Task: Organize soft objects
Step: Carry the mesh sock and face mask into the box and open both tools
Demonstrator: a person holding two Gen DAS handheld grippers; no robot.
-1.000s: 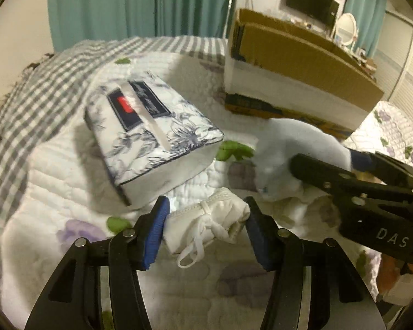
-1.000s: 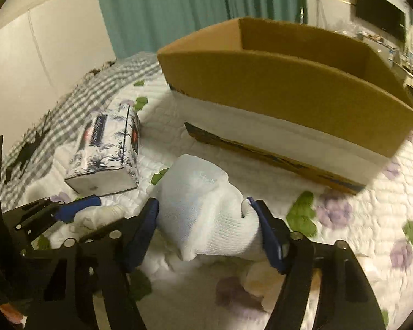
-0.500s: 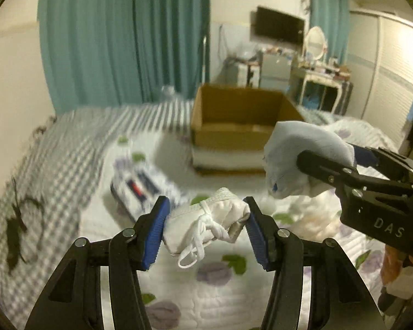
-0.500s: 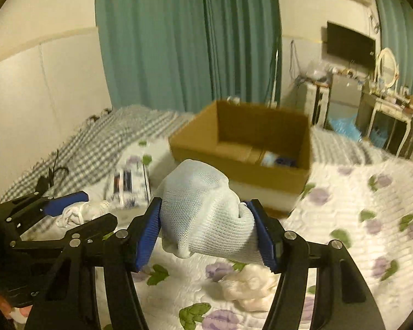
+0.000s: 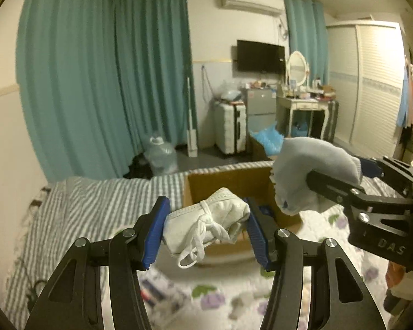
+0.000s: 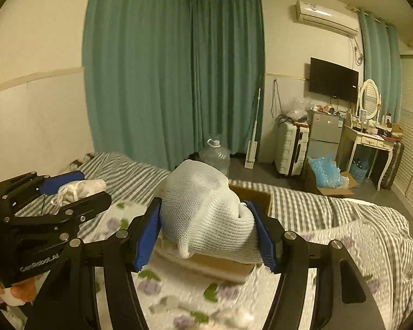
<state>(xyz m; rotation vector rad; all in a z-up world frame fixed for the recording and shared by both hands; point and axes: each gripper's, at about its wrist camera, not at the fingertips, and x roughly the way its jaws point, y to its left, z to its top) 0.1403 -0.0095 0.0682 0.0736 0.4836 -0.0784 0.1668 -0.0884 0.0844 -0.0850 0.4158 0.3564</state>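
My left gripper (image 5: 206, 233) is shut on a folded white face mask (image 5: 206, 220) whose ear loops dangle below. My right gripper (image 6: 208, 232) is shut on a bunched white knit glove (image 6: 203, 211). Both are held high above the bed. The open cardboard box (image 5: 228, 187) sits on the bed just behind and below the mask. In the right wrist view the box (image 6: 256, 192) is mostly hidden behind the glove. The right gripper with the glove (image 5: 314, 176) shows at the right of the left wrist view. The left gripper with the mask (image 6: 77, 189) shows at the left of the right wrist view.
The bed has a floral quilt (image 5: 220, 299) and a grey striped blanket (image 5: 96, 206). A tissue pack (image 5: 157, 294) lies blurred on the quilt below. Beyond the bed are teal curtains, a water jug (image 6: 214, 154), a suitcase (image 6: 291, 148) and a dressing table (image 6: 371, 140).
Both grippers have risen well above the bed with their loads and tilted up, so the room now fills the views. The box has dropped lower in both views.
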